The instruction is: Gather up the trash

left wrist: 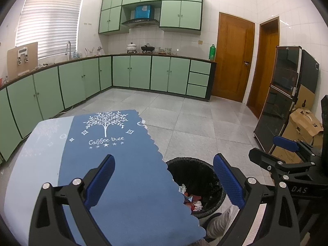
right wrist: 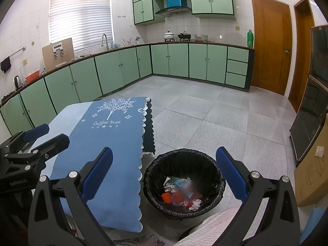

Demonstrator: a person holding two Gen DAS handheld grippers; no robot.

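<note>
A black-lined trash bin (right wrist: 182,160) stands on the floor beside a table draped in a blue "Coffee tree" cloth (left wrist: 114,153). Inside the bin lies crumpled trash (right wrist: 180,192): white paper, red, orange and blue wrappers. My right gripper (right wrist: 164,176) hovers open above the bin, nothing between its blue pads. My left gripper (left wrist: 164,182) is open over the table's right edge, with the bin (left wrist: 194,174) half hidden behind the cloth and the trash (left wrist: 192,201) partly visible. Each gripper shows in the other's view: the right gripper (left wrist: 272,149), the left gripper (right wrist: 49,135).
Green cabinets (right wrist: 123,67) line the far walls under a counter with pots and a sink. A dark glass cabinet (left wrist: 283,98) and cardboard boxes (left wrist: 303,127) stand at right. Wooden doors (right wrist: 270,43) lie beyond grey tiled floor (right wrist: 205,110). A striped sleeve (right wrist: 211,225) is below.
</note>
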